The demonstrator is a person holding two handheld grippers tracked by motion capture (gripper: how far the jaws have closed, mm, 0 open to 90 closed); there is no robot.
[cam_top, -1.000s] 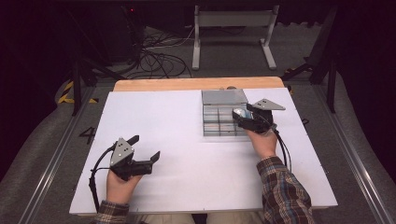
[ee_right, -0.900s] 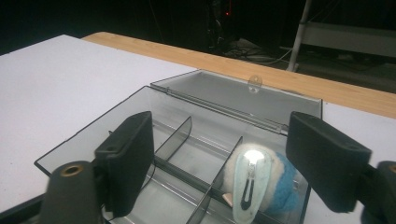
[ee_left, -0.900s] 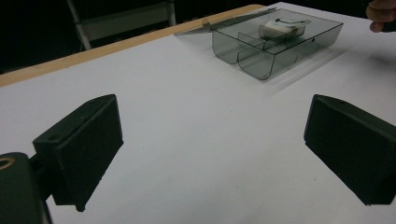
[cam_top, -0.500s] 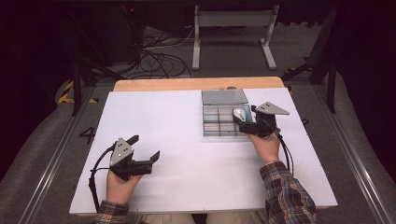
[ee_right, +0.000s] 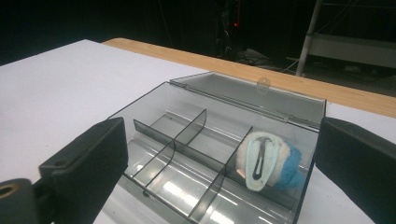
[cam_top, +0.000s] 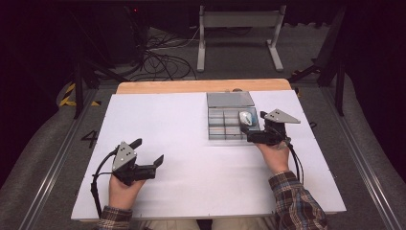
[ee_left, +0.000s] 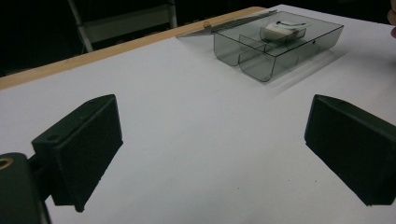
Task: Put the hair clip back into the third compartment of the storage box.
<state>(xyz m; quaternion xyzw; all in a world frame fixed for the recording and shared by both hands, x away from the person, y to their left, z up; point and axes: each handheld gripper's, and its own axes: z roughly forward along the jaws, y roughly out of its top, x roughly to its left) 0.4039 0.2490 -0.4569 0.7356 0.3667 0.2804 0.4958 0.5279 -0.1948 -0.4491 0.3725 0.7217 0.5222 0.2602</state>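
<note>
Smoky clear plastic box (ee_right: 205, 154), thin dividers, lid back; right gripper (cam_top: 256, 130) jaws just opening, empty; right gripper view reveals fluffy white-blue clip (ee_right: 266, 161); left gripper (cam_top: 148, 153) released

bright white table (cam_top: 191, 143), dark surroundings, slightly soft focus

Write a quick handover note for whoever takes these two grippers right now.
Right gripper: jaws just opened, empty, at the near right edge of the clear smoky plastic divided box.
Left gripper: open, empty, over bare white table, far from the box.
Done: white-and-blue hair clip lies in the box's far right compartment.
Left: lid lies folded back; probably close it.
</note>
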